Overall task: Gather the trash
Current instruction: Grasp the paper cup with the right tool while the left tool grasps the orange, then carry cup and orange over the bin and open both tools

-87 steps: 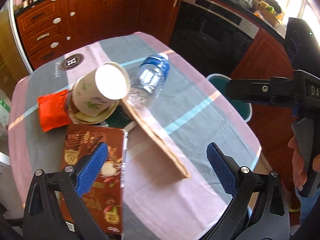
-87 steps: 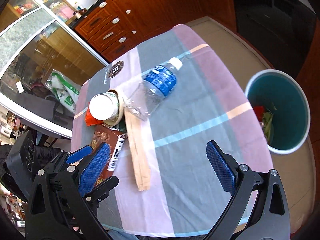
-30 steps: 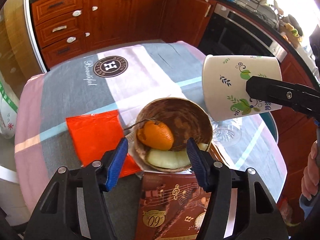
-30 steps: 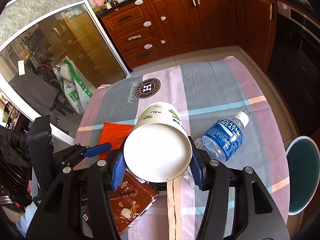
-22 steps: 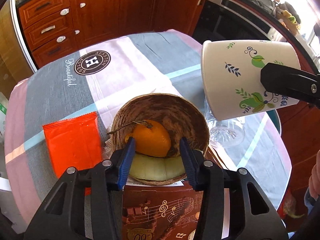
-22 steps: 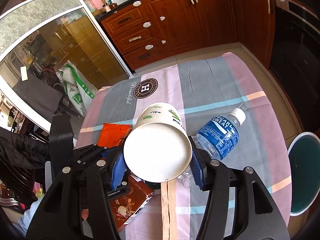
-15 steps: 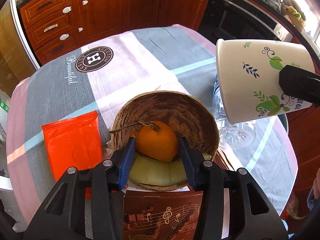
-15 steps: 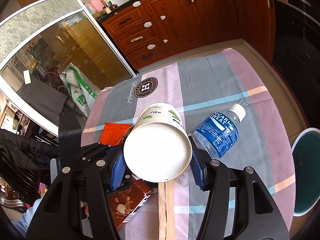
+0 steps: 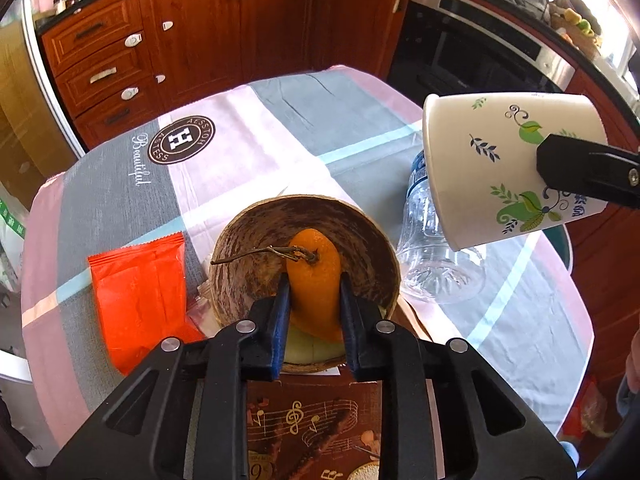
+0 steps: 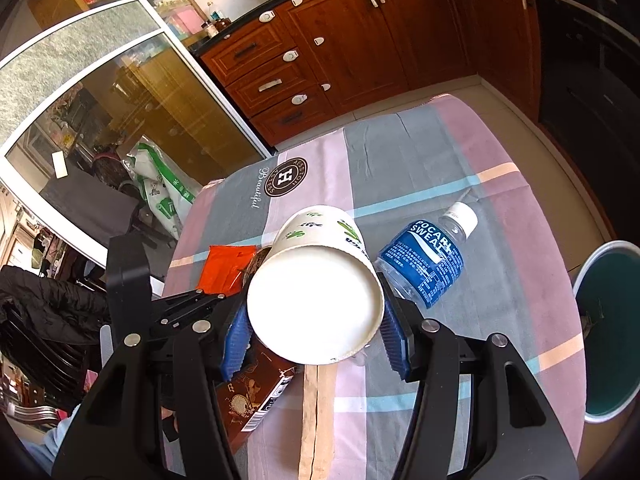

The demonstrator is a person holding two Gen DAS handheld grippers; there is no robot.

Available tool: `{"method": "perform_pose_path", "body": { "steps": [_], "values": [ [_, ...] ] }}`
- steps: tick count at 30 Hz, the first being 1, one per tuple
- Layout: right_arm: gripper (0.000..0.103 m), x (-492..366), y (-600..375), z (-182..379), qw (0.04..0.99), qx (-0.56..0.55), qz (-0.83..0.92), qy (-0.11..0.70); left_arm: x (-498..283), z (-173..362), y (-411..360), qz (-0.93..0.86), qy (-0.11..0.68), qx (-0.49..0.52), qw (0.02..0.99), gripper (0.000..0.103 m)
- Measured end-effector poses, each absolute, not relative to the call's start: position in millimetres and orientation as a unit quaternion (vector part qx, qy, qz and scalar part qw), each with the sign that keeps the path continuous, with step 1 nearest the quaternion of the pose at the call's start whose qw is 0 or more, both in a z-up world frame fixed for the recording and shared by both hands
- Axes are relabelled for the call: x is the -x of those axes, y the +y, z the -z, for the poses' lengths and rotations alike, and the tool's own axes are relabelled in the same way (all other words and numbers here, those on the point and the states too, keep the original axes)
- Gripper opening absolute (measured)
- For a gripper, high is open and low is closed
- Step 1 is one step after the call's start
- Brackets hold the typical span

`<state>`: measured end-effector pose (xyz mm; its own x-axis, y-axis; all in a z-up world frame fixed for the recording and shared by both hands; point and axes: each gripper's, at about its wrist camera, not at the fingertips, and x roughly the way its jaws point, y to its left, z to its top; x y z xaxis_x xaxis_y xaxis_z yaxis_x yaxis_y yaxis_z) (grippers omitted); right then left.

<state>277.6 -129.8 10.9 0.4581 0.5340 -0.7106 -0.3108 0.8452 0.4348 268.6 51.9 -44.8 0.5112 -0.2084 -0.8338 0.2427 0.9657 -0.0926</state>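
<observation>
My left gripper (image 9: 312, 300) is shut on an orange peel (image 9: 314, 276) with a dry stem, inside a brown wooden bowl (image 9: 256, 236) that also holds a pale peel (image 9: 316, 350). My right gripper (image 10: 316, 332) is shut on a white paper cup (image 10: 316, 304) with green leaf prints, held on its side above the table; the cup also shows in the left wrist view (image 9: 496, 168). An orange-red wrapper (image 9: 136, 292) lies left of the bowl. A clear Pocari Sweat bottle (image 10: 424, 260) lies to the right.
A brown box with music notes (image 9: 312, 428) lies in front of the bowl, and a long wooden strip (image 10: 316, 412) beside it. A teal trash bin (image 10: 612, 344) stands on the floor right of the table. Wooden cabinets (image 9: 200, 28) stand behind.
My left gripper has moved into the bowl and shut on the orange peel. My right gripper has kept hold of the cup and carried it a little to the right.
</observation>
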Motion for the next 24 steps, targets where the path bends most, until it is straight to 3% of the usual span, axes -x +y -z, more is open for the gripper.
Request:
{"method": "perform_pose_path", "body": {
  "steps": [10, 24],
  "values": [
    [0.054, -245.3, -157.7, -39.5, 0.857, -0.136, -0.249, 0.430, -224.6, -12.2, 38.8, 0.138, 0.442, -0.011, 0.886, 0.024],
    [0.054, -189.9, -281.1, -47.3, 0.880, -0.183, -0.177, 0.401, -195.1, -39.3, -101.7, 0.241, 0.432, -0.040, 0.868, 0.024]
  ]
}}
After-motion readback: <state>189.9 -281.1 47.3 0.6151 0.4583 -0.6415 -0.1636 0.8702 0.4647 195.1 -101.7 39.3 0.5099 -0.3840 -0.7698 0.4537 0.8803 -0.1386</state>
